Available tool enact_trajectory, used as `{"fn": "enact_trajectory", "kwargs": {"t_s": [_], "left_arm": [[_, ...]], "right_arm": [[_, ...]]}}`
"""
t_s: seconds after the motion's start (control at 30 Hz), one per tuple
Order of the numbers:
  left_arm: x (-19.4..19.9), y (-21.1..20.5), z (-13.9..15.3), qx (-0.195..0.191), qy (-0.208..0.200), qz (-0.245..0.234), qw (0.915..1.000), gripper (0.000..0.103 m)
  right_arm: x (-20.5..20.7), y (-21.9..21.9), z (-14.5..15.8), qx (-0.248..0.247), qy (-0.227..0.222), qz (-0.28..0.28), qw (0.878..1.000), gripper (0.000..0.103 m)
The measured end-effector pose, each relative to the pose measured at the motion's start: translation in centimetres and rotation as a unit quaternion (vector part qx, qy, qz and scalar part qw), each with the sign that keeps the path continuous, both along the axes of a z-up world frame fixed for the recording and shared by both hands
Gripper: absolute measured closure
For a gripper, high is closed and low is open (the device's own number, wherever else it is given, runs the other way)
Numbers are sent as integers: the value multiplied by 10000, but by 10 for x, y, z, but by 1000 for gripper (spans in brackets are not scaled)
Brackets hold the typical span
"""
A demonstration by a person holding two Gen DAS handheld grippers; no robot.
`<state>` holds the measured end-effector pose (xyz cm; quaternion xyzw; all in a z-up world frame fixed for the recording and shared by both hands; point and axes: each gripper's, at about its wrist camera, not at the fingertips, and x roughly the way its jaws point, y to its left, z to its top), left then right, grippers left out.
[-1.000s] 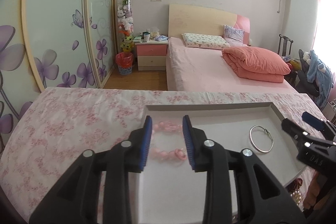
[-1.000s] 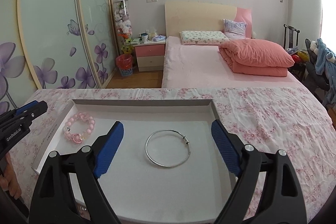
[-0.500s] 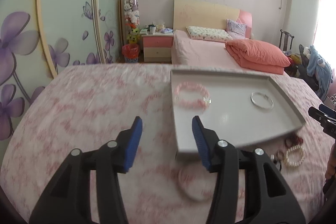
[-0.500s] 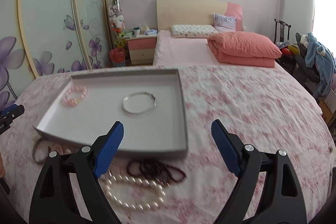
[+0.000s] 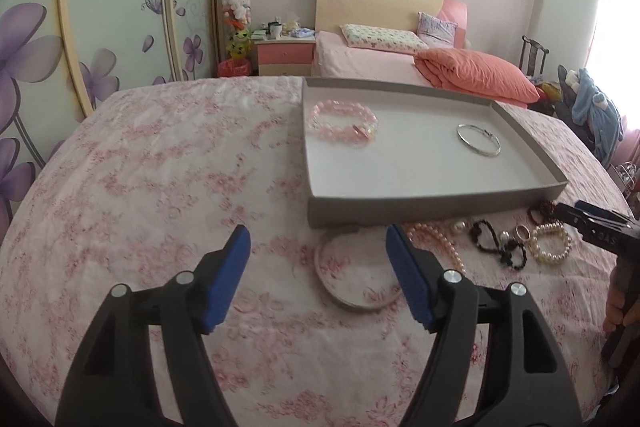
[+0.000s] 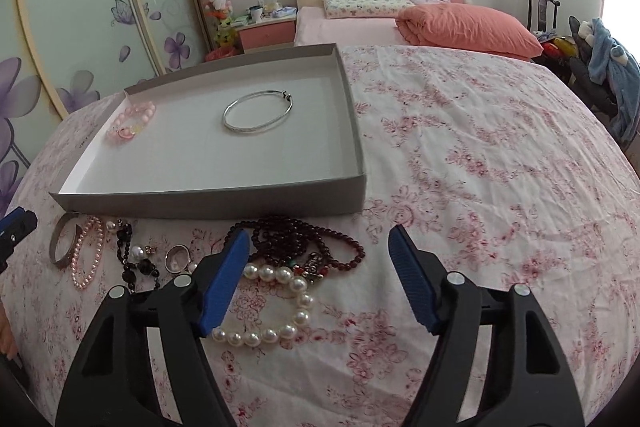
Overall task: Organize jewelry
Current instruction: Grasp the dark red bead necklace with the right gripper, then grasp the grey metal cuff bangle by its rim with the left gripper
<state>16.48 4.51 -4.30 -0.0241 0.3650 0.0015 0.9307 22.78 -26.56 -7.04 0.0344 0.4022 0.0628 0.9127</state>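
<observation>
A grey tray [image 5: 436,195] [image 6: 216,201] on the floral cloth holds a pink bead bracelet [image 5: 343,121] [image 6: 130,123] and a silver bangle [image 5: 478,140] [image 6: 258,111]. Loose jewelry lies in front of the tray: a pale bangle [image 5: 356,277] [image 6: 62,241], a pink pearl strand [image 6: 86,253], a black bead piece [image 5: 498,245] [image 6: 134,259], a white pearl bracelet [image 6: 276,307] [image 5: 550,243] and dark red beads [image 6: 296,241]. My left gripper [image 5: 318,275] is open and empty over the pale bangle. My right gripper [image 6: 320,275] is open and empty over the pearls and dark beads.
A small ring [image 6: 178,259] lies among the loose pieces. The floral cloth [image 6: 480,167] spreads to the right of the tray. A pink bed [image 5: 400,63], a nightstand [image 5: 284,55] and sliding wardrobe doors [image 5: 100,7] stand beyond.
Both grippers have pulled back and up from the tray. The left let go of the pink bracelet, which now lies in the tray. The loose jewelry in front has come into view.
</observation>
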Motion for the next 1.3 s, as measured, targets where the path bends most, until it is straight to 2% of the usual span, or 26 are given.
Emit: {"fn": "enact_trajectory", "kwargs": {"t_s": [0.23,0.4,0.47,0.53,0.63,0.73,0.93,1.3], "left_arm": [[0,-8,-9,41,88,-97,9999,30],[1,-9,-11,45,123,-98,9999,28],[1,-10,-13,57,155,-102,9998,27],[2,-10,-14,72,182,-106,9998,27],[2,-12,-16,96,197,-105,9997,23],[2,-12,-16,97,199,-109,9997,22],[3,-12,-18,109,220,-127,9996,20],[7,-22,-24,413,402,-295,9979,14]], "right_arm": [[10,6,-8,-129,278,-47,9995,35],[10,10,-8,-308,313,-45,9990,37],[10,11,-8,-379,298,-61,9988,46],[10,11,-7,-374,268,-28,9989,62],[8,7,-7,-360,247,-72,9990,75],[7,0,-6,-278,255,-144,9992,83],[5,-20,-6,-301,273,-494,9980,86],[5,-27,-6,-356,281,-557,9974,86]]}}
